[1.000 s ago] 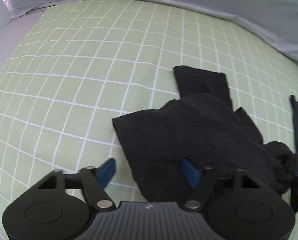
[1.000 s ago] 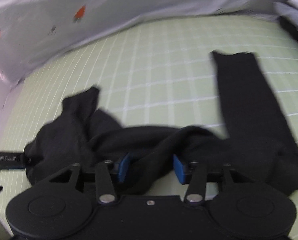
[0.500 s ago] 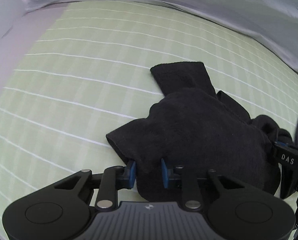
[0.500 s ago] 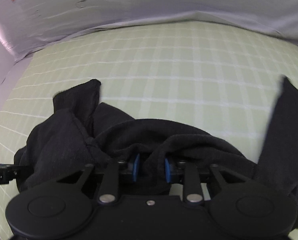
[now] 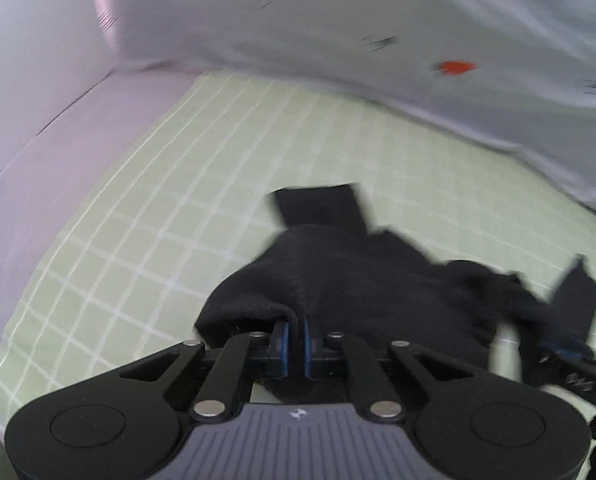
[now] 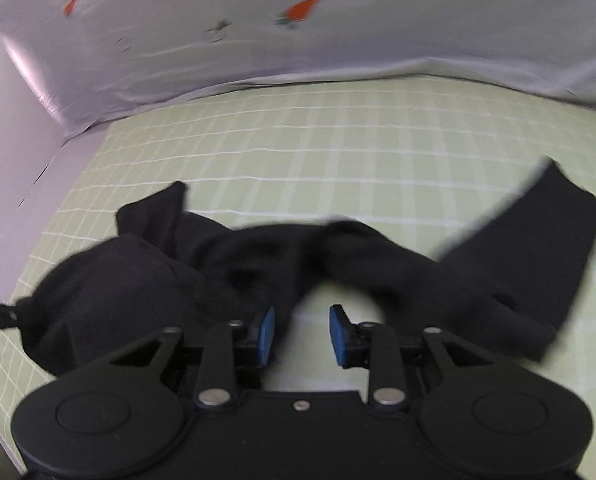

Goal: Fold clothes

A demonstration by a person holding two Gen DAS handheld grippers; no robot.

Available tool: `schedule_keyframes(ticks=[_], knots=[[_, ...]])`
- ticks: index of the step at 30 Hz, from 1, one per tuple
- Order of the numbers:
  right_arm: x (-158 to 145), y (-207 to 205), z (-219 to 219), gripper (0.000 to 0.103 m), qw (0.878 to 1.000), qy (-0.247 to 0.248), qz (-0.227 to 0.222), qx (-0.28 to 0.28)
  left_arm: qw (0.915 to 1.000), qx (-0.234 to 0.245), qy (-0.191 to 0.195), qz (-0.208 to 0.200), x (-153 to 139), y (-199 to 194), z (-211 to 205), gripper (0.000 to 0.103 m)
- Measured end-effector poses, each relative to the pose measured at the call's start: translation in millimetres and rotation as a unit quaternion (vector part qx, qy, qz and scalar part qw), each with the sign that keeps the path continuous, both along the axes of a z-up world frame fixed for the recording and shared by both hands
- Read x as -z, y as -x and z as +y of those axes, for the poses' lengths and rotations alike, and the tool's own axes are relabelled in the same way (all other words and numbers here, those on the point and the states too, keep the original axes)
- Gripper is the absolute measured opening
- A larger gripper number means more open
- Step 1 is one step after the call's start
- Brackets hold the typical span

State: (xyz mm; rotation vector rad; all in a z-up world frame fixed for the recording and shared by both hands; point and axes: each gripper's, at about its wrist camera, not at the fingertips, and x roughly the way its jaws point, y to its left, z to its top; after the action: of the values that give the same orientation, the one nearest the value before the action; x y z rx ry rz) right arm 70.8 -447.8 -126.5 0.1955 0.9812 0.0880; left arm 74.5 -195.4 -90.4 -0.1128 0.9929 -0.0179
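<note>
Garment: black garment (image 5: 362, 280) bunched on the green checked sheet (image 5: 146, 240), one sleeve (image 6: 538, 248) flung right.
Left gripper (image 5: 295, 338): my fingers clenched on a fabric fold.
Right gripper (image 6: 302, 334): fingers opening — nothing pinched between them.
Progress: barely begun, no neat fold yet.
Room: bare sheet ahead; white cloth (image 6: 338, 40) bounds the far edge.

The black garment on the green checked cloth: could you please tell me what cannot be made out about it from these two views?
- Left wrist view: the black garment is motion-blurred; its kind is unclear, and its near edge is hidden behind the left claw, which pinches a fold.
- Right wrist view: the garment's lower part is covered by the right claw, whose jaws are opening with no cloth visibly between them.
- The printed grey sheet is smeared, so its motifs stay unclear.
</note>
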Motion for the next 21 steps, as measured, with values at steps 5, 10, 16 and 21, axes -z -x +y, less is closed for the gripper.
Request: schedule_keyframes(ticks=[5,10,16,21], knots=[[-2,36,-44,0.031,0.999,0.004,0.009,0.048,0.995,0.089,0.044,-0.008,-5,29,-53,0.006],[-2,53,-63,0.031,0.997,0.0,0.021,0.076,0.9839,0.16,0.054,0.061,30,51,-95,0.009],[-6,65,-66,0.039,0.996,-0.006,0.017,0.09,0.9885,0.092,0.086,0.083,34,38,-63,0.035],[-5,58,-64,0.049,0.995,-0.003,0.016,0.101,0.9907,0.036,0.097,0.089,37,31,-34,0.061]])
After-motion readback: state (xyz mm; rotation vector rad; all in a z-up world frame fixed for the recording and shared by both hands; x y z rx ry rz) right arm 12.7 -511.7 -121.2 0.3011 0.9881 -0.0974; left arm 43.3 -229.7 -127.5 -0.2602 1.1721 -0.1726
